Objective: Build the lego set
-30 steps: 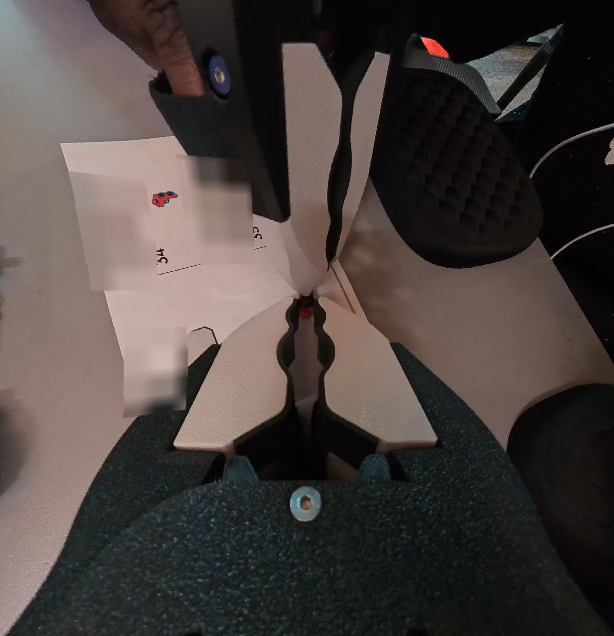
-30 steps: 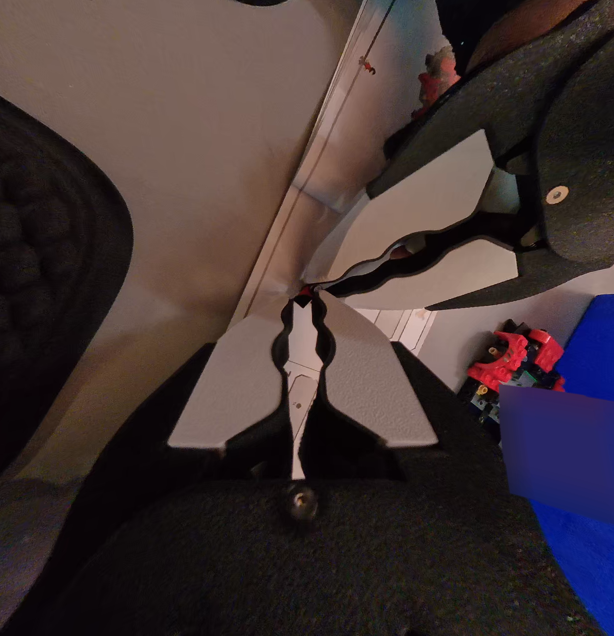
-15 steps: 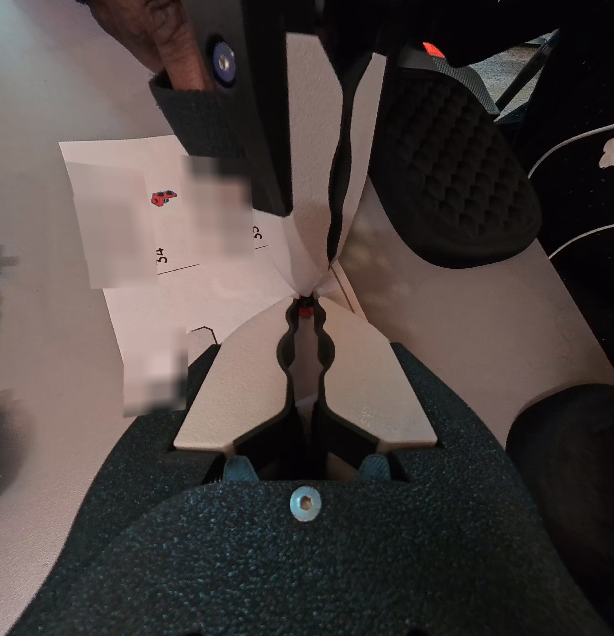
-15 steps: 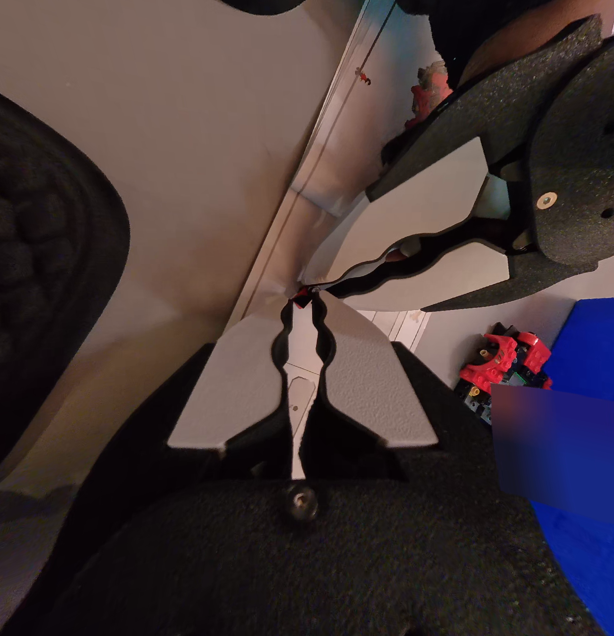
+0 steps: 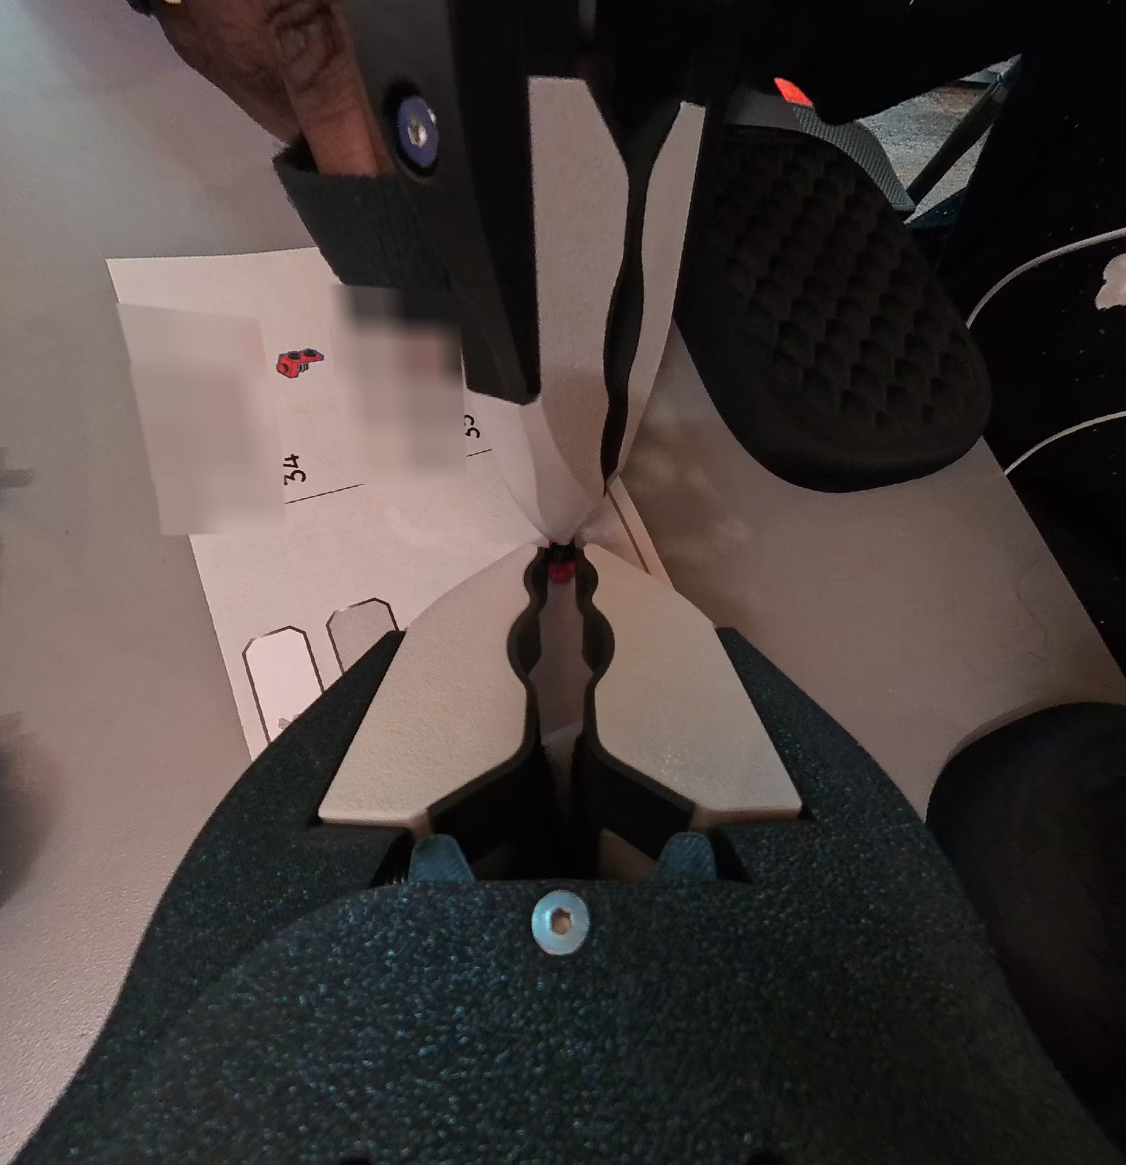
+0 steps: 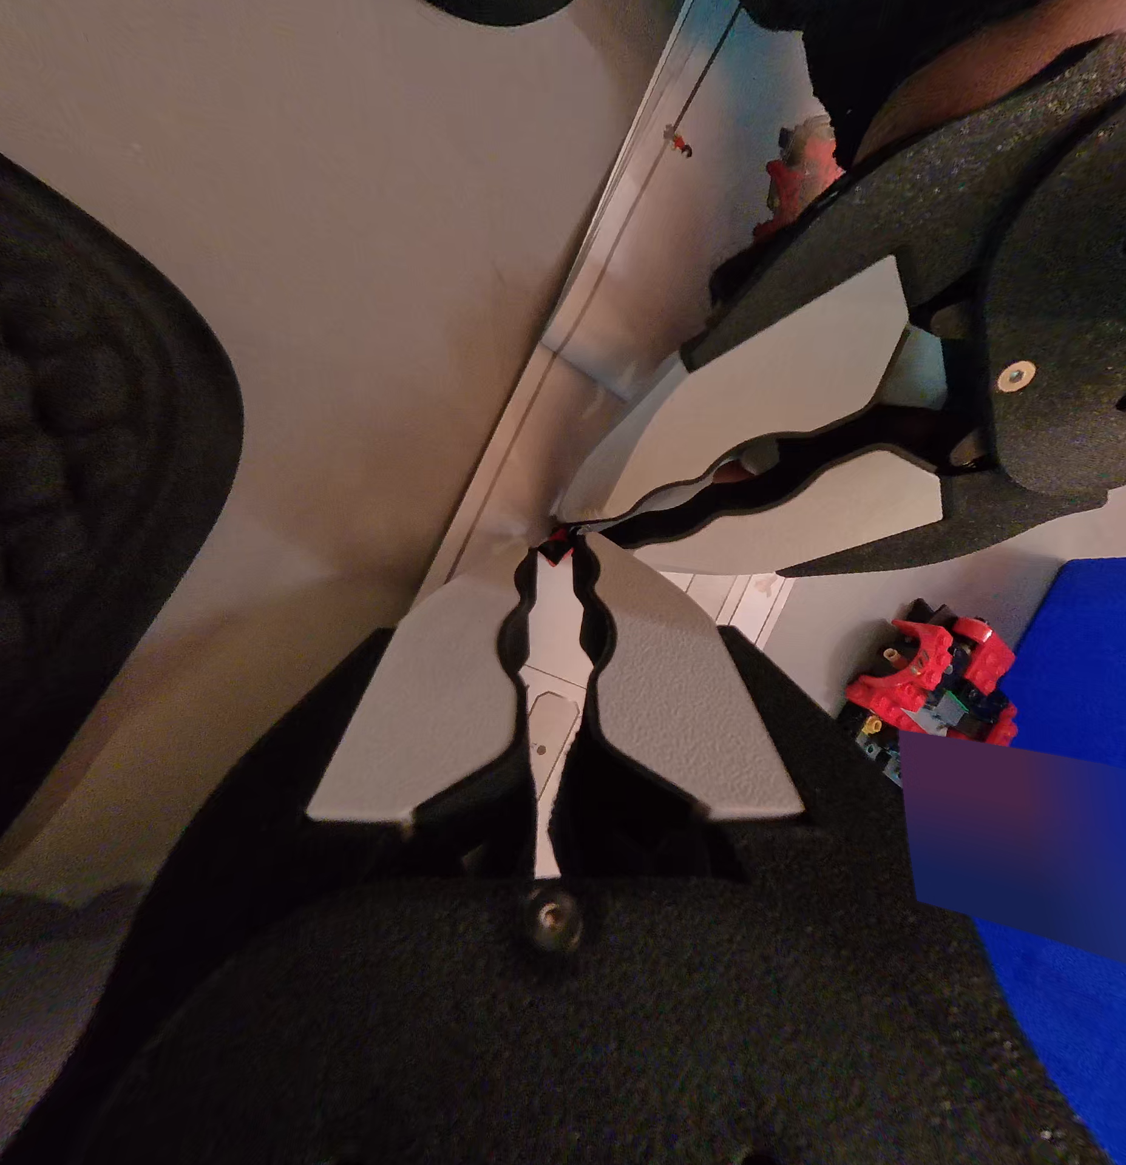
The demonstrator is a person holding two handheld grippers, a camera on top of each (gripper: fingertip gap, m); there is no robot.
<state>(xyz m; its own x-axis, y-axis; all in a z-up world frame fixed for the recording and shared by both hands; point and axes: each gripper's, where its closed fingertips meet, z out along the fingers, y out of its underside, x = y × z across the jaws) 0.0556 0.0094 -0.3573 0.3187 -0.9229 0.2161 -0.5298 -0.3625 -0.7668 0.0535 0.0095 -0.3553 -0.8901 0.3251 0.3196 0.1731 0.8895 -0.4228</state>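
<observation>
Both grippers stay tip to tip over the instruction sheet (image 5: 383, 555). The left gripper (image 5: 559, 567) and right gripper (image 6: 557, 550) remain clenched on the small red piece (image 5: 557, 572). The half-built red model (image 6: 932, 684) beside the sheet has barely shifted in view.

A pale table (image 5: 863, 630) carries a blue mat (image 6: 1090, 662) near one edge. A black textured chair (image 5: 825, 315) stands just past the table's far edge, white cables (image 5: 1052, 265) lying on the dark floor beyond it.

Tiny red piece (image 5: 559, 570) pinched at fingertips; red-black partial model (image 6: 932, 684) on table.
</observation>
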